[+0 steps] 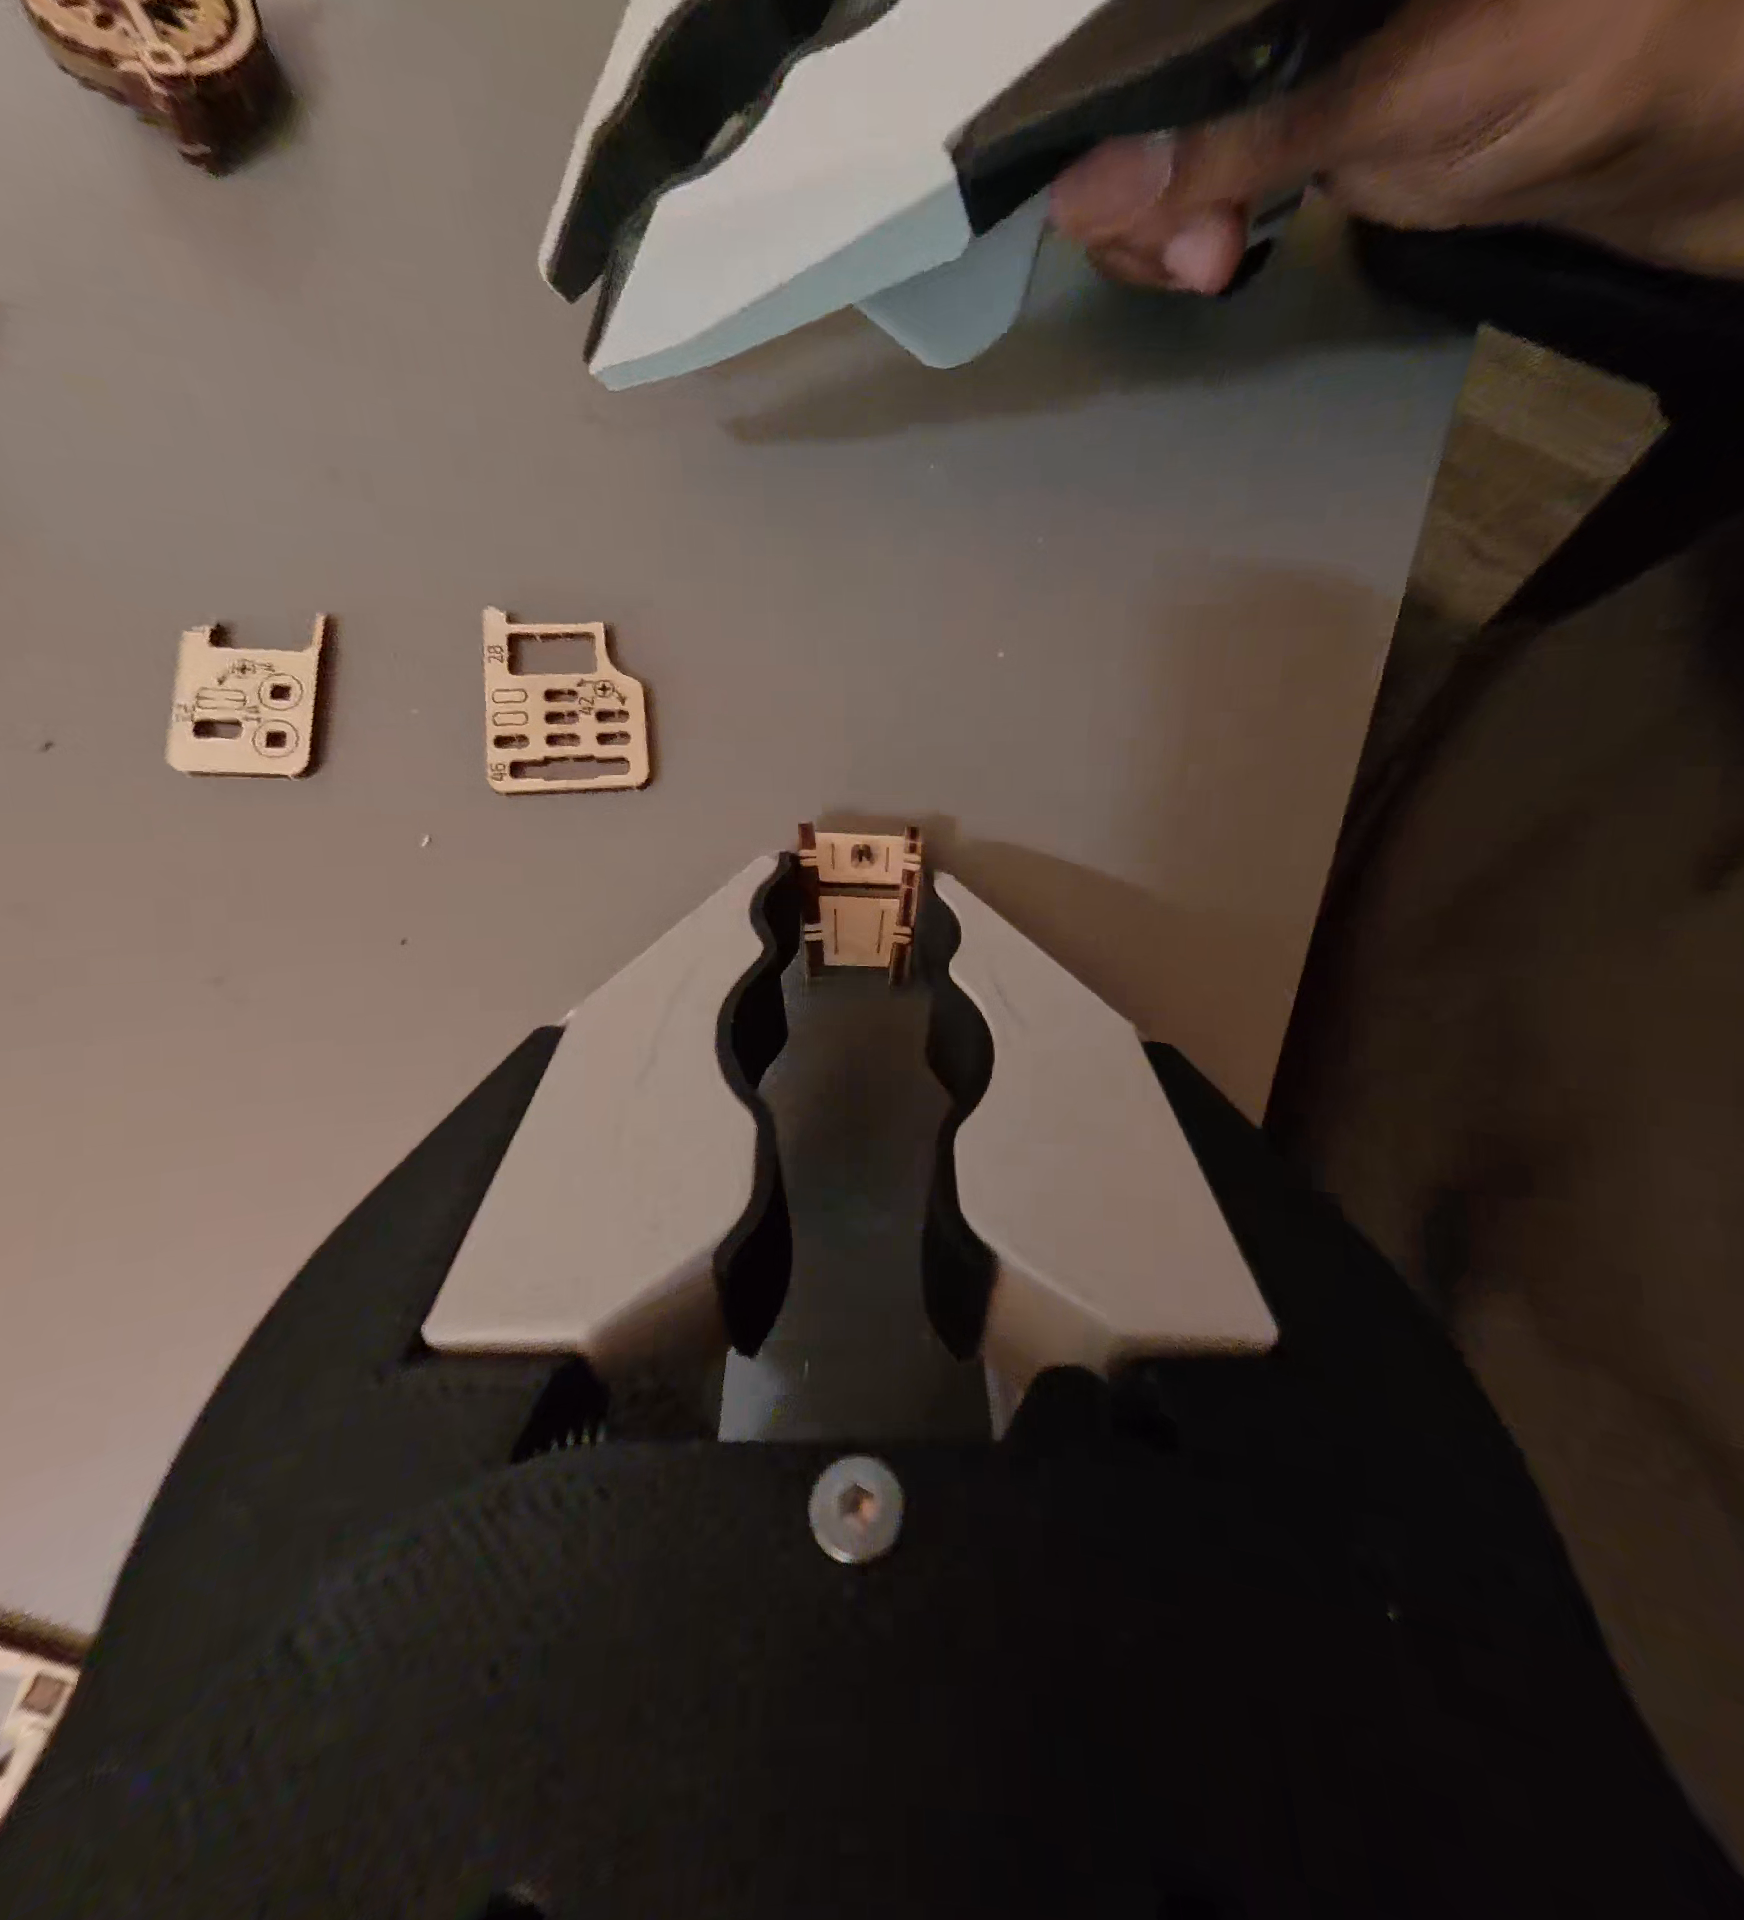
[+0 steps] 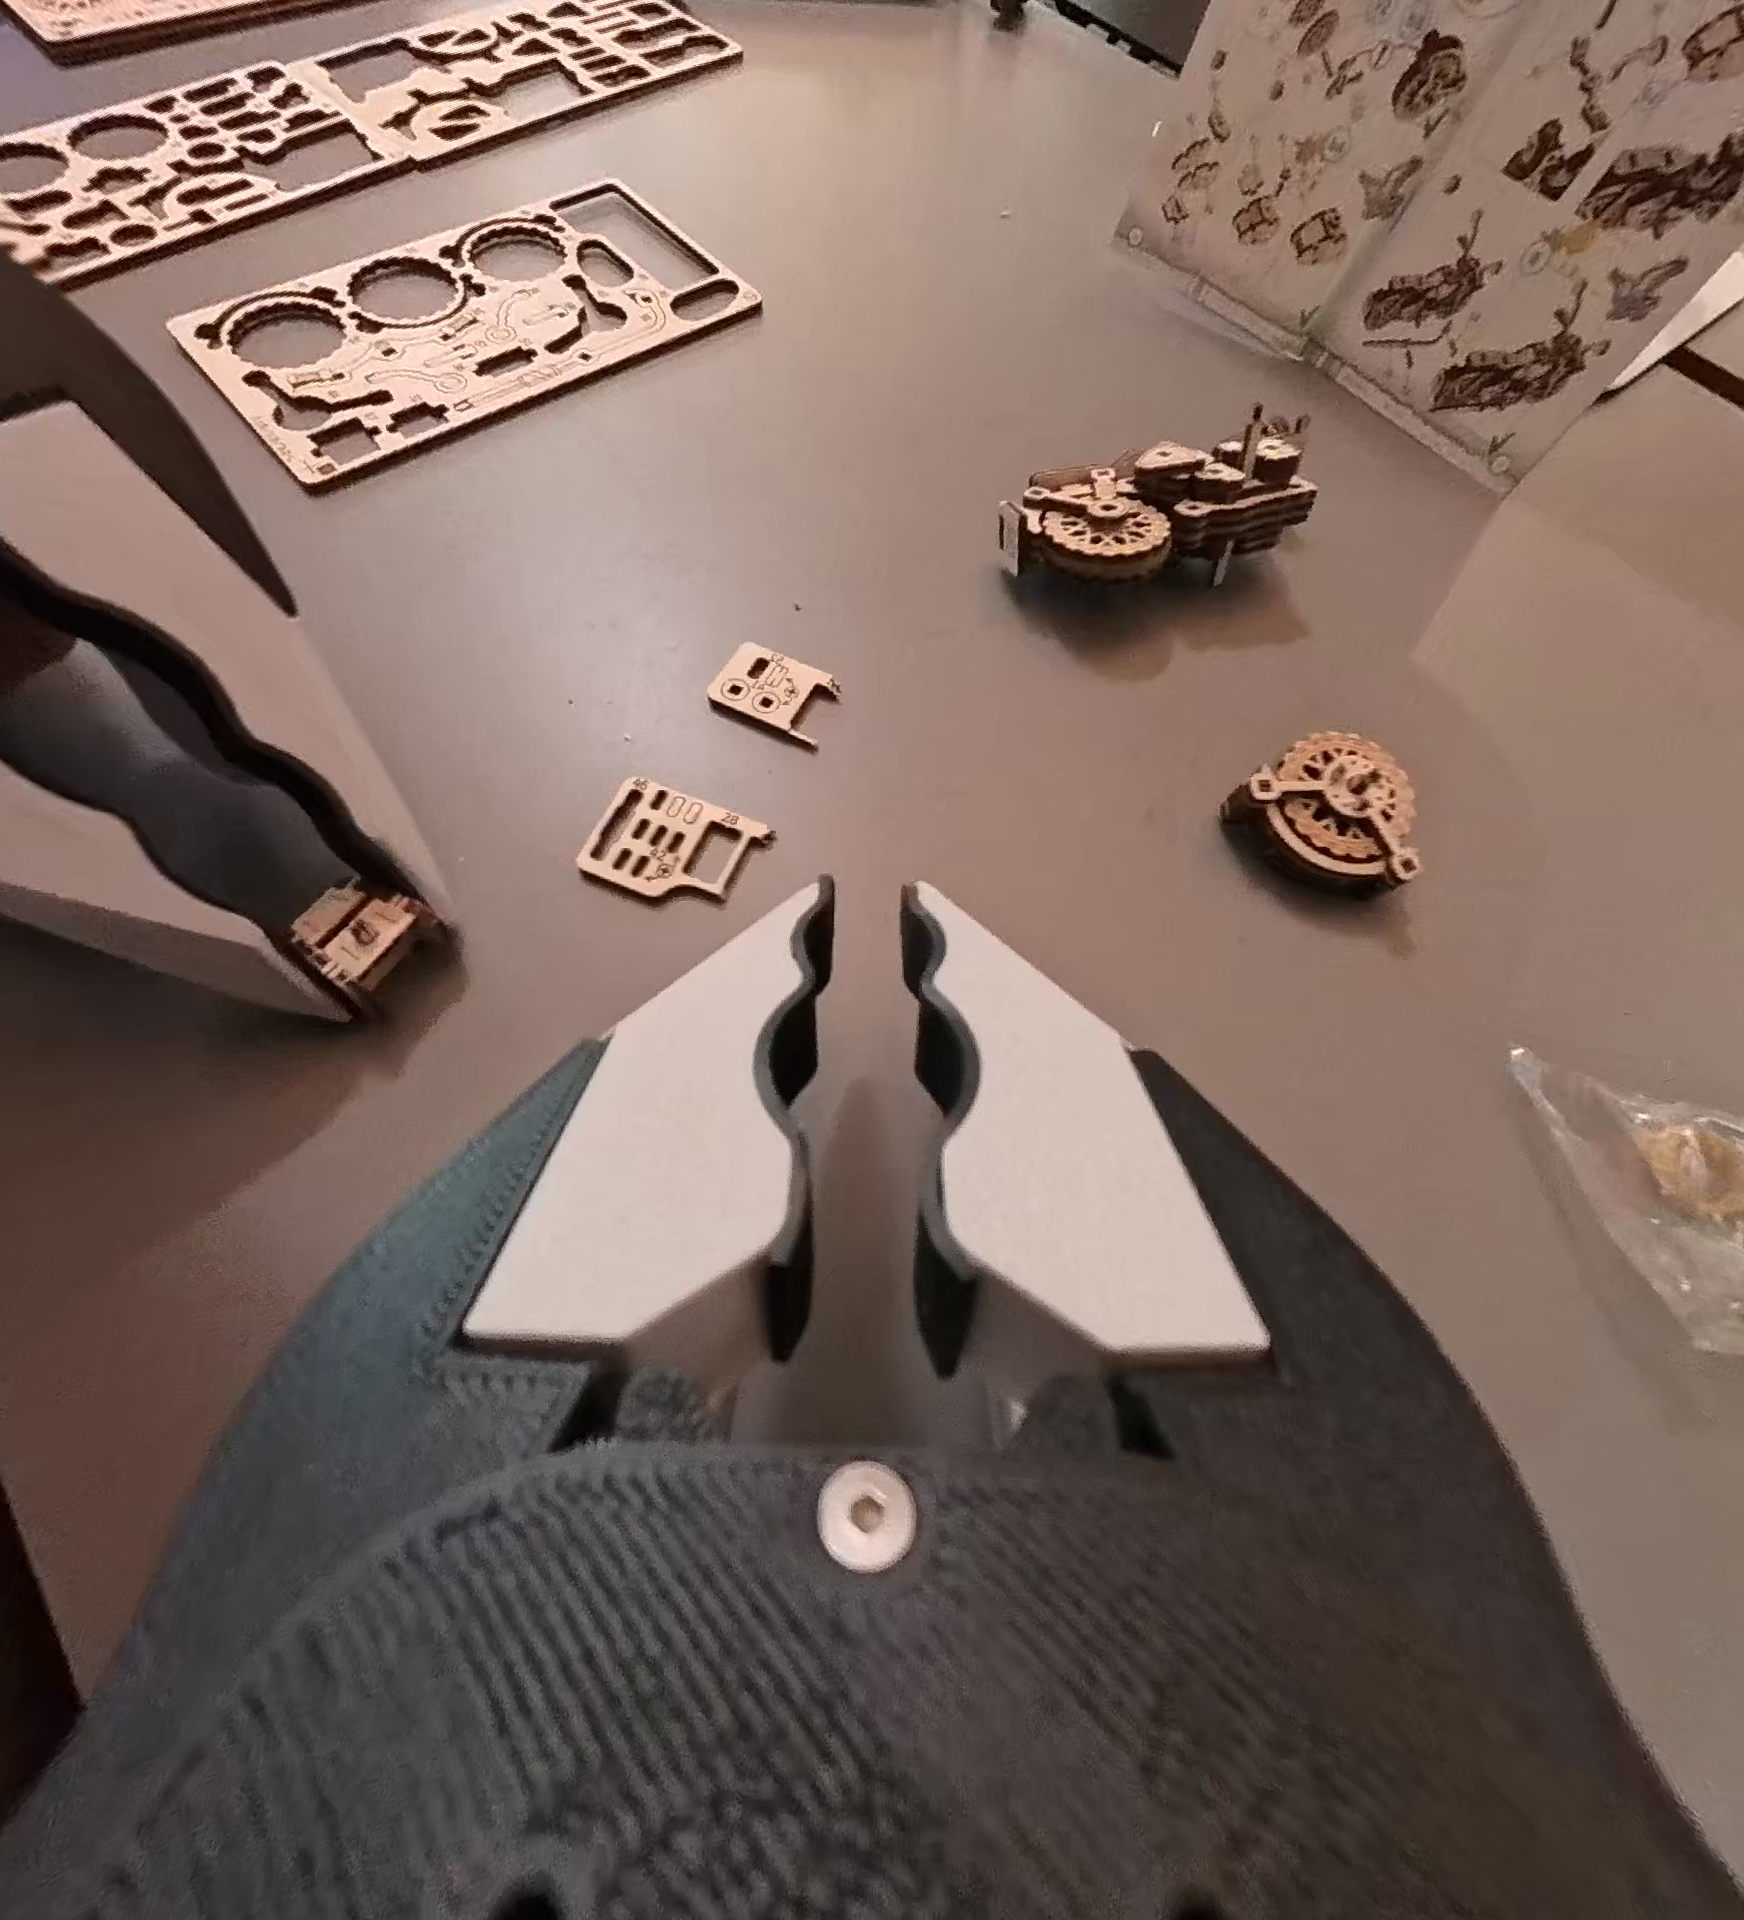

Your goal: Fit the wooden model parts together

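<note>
Left gripper (image 1: 857, 873) clamps a small boxy laser-cut wooden block (image 1: 860, 902) at its tips, low over the matte grey desk (image 1: 951, 623). Right gripper (image 2: 866, 899) is empty, wavy black pads slightly parted, gap narrow. Two flat slotted plywood plates lie at 10 o'clock of the left gripper: the grid-slot plate (image 1: 564, 704) and, further left, the two-hole plate (image 1: 247, 698). In the right wrist view, a round geared wooden drum (image 2: 1323, 808) at 2 o'clock, a stacked gear assembly (image 2: 1154, 506) further out, punched plywood sheets (image 2: 463, 343) at 11 o'clock, a crinkled clear bag (image 2: 1689, 1184) at 3 o'clock.
</note>
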